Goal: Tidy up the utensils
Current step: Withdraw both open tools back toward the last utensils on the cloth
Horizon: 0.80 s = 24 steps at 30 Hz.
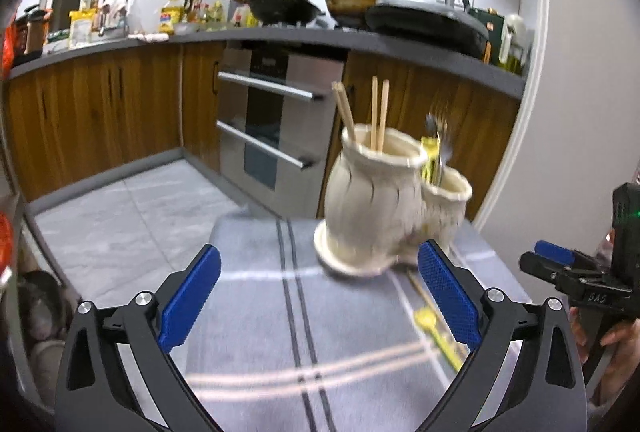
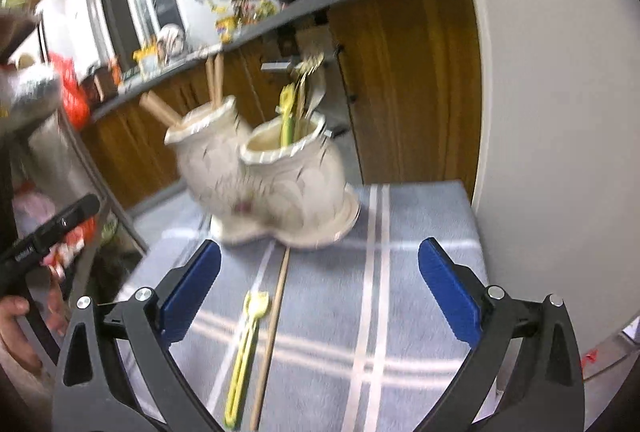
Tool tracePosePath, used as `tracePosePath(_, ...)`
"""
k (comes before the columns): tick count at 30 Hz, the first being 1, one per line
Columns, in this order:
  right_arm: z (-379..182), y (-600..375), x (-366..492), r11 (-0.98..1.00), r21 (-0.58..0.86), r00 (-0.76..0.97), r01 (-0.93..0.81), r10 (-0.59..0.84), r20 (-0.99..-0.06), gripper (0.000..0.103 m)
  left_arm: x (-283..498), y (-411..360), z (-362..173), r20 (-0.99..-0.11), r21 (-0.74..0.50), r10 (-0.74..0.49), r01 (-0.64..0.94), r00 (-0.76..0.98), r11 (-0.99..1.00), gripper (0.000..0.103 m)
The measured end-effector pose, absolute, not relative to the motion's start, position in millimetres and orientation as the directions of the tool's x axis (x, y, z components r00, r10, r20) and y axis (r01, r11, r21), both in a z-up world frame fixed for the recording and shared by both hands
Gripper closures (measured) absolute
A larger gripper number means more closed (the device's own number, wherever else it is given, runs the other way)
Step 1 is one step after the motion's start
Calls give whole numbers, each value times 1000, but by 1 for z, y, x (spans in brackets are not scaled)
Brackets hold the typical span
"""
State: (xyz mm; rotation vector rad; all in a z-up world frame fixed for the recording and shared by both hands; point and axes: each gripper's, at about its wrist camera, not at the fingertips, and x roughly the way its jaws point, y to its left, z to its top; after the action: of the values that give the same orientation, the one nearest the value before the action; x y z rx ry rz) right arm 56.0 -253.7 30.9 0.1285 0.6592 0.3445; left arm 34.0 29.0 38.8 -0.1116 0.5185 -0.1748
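Note:
A cream double-pot utensil holder (image 1: 372, 200) (image 2: 280, 184) stands on a blue-grey checked cloth (image 1: 248, 312) (image 2: 404, 272). Its taller pot holds wooden chopsticks (image 1: 378, 112) (image 2: 214, 80). The shorter pot holds yellow-green utensils and metal forks (image 2: 298, 100). A yellow-green fork (image 2: 246, 344) (image 1: 434, 332) and a single wooden chopstick (image 2: 272, 332) lie on the cloth in front of the holder. My left gripper (image 1: 320, 252) is open and empty, just short of the holder's base. My right gripper (image 2: 320, 247) is open too, with the fork and chopstick below its left finger.
The cloth-covered table ends just behind the holder, with grey floor tiles (image 1: 132, 216) to its left. A white wall (image 2: 540, 92) borders the right side. Wooden cabinets, an oven (image 1: 276, 128) and a counter with pans (image 1: 280, 8) lie beyond. A cluttered shelf (image 2: 68, 168) stands left.

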Motion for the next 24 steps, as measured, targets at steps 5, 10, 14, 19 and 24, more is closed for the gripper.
tracePosePath(5, 16, -231, 42, 931, 174, 694, -321, 356, -626, 5, 19, 34, 20, -540, -147, -187, 126, 820, 981, 5)
tracePosePath(10, 9, -214, 30, 928, 130, 676, -349, 345, -651, 5, 10, 42, 5, -579, -149, -176, 109, 796, 983, 5)
tracePosePath(14, -1, -202, 29, 923, 113, 649, -368, 342, -680, 6, 7, 46, -7, -603, -149, -172, 102, 779, 984, 5)
tracePosePath(19, -6, -185, 26, 911, 79, 626, -405, 339, -703, 16, 7, 47, -18, -624, -159, -181, 103, 760, 982, 5)
tracePosePath(24, -14, -172, 30, 899, 74, 575, -432, 338, -745, 56, 8, 49, -25, -632, -181, -203, 112, 748, 977, 5)
